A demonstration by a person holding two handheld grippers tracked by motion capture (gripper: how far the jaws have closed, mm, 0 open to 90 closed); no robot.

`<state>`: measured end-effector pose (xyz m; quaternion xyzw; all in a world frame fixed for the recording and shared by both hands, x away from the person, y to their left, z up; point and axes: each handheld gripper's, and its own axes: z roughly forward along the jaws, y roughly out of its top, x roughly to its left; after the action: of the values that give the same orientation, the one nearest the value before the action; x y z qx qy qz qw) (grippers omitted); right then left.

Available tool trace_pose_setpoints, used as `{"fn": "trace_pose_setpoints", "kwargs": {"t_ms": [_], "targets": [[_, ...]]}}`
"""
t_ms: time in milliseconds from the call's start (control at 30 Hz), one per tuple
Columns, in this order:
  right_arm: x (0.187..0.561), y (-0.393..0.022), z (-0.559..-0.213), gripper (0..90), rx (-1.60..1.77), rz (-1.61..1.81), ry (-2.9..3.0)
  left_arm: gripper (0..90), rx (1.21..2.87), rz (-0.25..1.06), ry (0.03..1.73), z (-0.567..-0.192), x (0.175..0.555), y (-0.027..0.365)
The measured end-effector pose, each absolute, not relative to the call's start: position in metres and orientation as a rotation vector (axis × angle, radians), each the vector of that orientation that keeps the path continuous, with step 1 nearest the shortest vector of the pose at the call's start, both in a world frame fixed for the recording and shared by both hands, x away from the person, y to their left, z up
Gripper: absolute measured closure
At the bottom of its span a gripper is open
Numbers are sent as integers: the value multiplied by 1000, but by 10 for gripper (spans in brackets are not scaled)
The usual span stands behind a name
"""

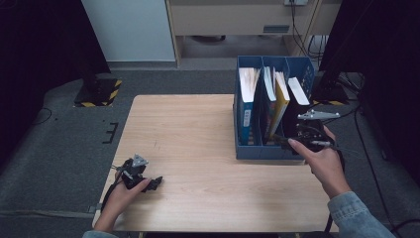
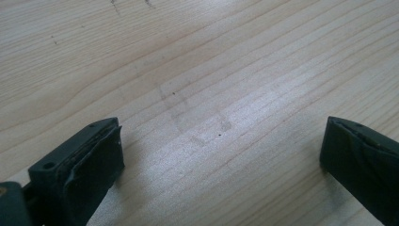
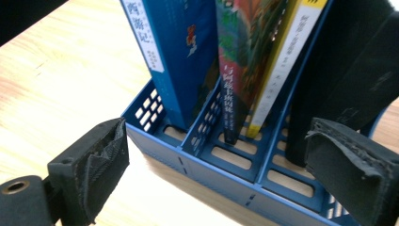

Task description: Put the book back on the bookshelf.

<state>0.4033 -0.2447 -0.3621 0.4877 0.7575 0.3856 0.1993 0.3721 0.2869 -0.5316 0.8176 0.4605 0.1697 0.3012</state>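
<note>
The right gripper point(image 1: 293, 141) hovers at the near open end of a blue file rack point(image 1: 247, 148) that stands at the far right corner of the table point(image 1: 198, 148), its jaws spread apart with nothing between them. The black book point(image 3: 348, 75) stands just ahead of them in the rack's right-hand slot, close to the right jaw but not touching it. That book stands upright on its lower edge, its long axis running from the near end of the rack toward the far edge of the table, spine toward the gripper. A yellow book point(image 3: 287, 61) and a colourful book point(image 3: 244, 56) share the middle slot, and a blue book point(image 3: 179, 52) fills the left one. The left gripper point(image 1: 154, 182) lies near the table's near left corner, jaws wide apart over bare wood
</note>
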Motion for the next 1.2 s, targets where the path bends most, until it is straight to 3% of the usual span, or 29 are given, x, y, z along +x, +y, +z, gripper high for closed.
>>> {"fn": "trace_pose_setpoints", "kwargs": {"t_ms": [1200], "targets": [[361,-193,-419,62,1230,1046,2242,0,2172,450,1216,-532,372,287]]}}
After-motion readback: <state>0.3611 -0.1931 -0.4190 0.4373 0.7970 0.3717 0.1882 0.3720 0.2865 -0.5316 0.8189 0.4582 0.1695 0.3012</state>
